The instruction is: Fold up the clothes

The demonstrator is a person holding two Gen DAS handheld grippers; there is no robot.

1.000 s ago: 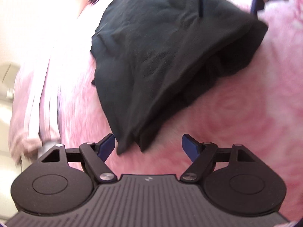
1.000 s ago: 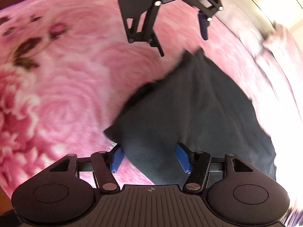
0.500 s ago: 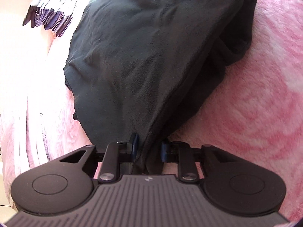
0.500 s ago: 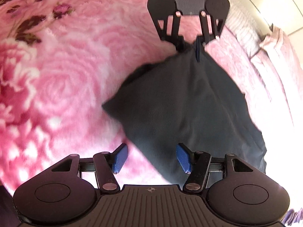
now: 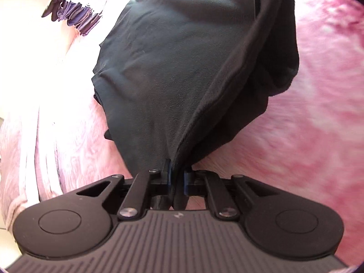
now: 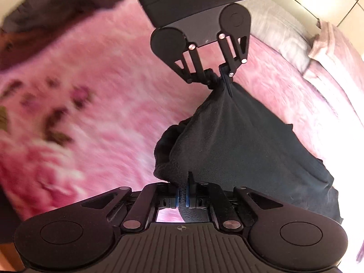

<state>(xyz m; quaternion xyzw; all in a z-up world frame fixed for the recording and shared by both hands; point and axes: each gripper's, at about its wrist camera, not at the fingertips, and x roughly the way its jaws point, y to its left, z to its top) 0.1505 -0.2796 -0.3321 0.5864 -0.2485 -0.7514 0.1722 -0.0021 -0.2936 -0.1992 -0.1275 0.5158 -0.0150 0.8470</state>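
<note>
My left tool (image 5: 176,178) pinches one corner of the black garment (image 5: 173,72). My right tool (image 6: 182,194) pinches another, the cloth stretched between them above the pink bed (image 6: 95,118).

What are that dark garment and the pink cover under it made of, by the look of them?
Dark garment: probably soft fleece or brushed knit; matte, finely napped, draping in thick rounded folds. Pink cover: looks like plush, furry blanket fabric with a printed rose pattern; blur leaves the pile unclear.

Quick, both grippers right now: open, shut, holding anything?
Left gripper: jaws shut on the black garment.
Right gripper: jaws shut on another edge of the same garment.
</note>
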